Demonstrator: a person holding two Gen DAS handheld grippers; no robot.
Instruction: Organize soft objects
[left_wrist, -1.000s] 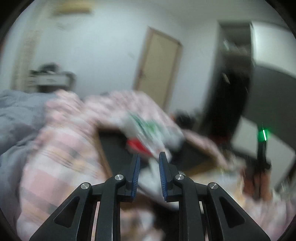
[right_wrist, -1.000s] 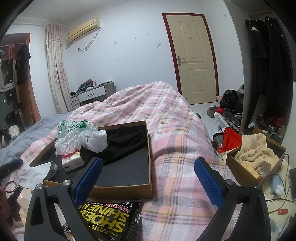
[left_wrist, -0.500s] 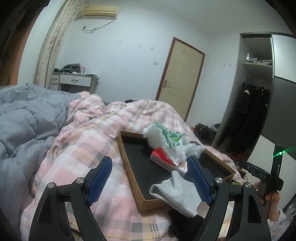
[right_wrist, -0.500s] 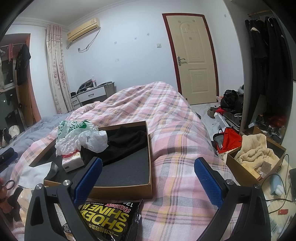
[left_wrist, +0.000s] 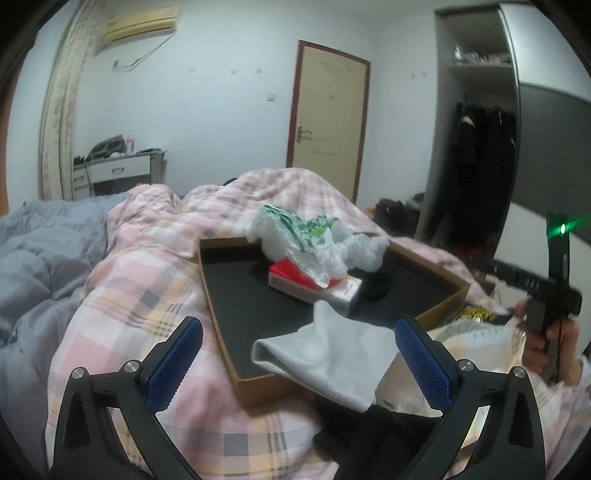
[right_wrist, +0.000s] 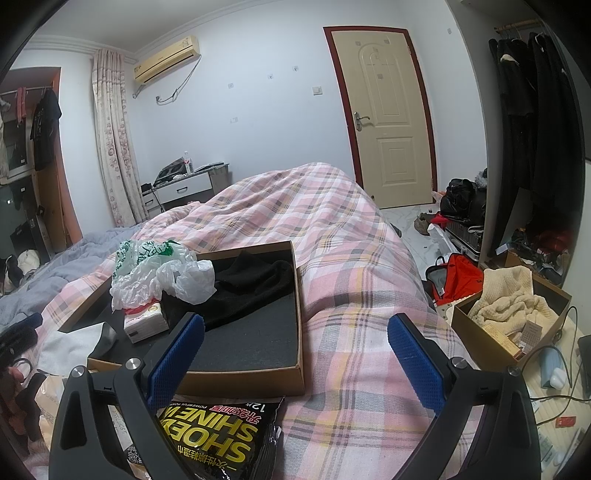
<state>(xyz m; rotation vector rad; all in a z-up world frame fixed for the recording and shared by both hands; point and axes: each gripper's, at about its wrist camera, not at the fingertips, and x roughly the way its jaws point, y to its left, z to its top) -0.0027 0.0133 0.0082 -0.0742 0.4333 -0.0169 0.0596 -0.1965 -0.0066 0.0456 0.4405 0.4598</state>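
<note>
A shallow cardboard box (left_wrist: 255, 384) (right_wrist: 243, 380) with a black liner sits on the pink plaid bed. A white sock (left_wrist: 328, 358) (right_wrist: 66, 345) hangs over its near edge. Inside lie a crumpled green-and-white plastic bag (left_wrist: 314, 236) (right_wrist: 155, 273), a red-and-white tissue pack (left_wrist: 314, 288) (right_wrist: 146, 321) and a black garment (right_wrist: 243, 284). My left gripper (left_wrist: 299, 363) is open and empty, just short of the sock. My right gripper (right_wrist: 295, 356) is open and empty above the box's front corner.
A black "SHOEX SHINE" packet (right_wrist: 218, 432) lies before the box. A grey duvet (left_wrist: 33, 266) covers the left of the bed. A floor box with a cream knit (right_wrist: 509, 306) and a red bag (right_wrist: 458, 277) are right. The right hand (left_wrist: 546, 332) shows in the left view.
My left gripper has opened from nearly shut and let go of the white sock, which now rests on the box edge. It has drawn back slightly. The right gripper has not moved.
</note>
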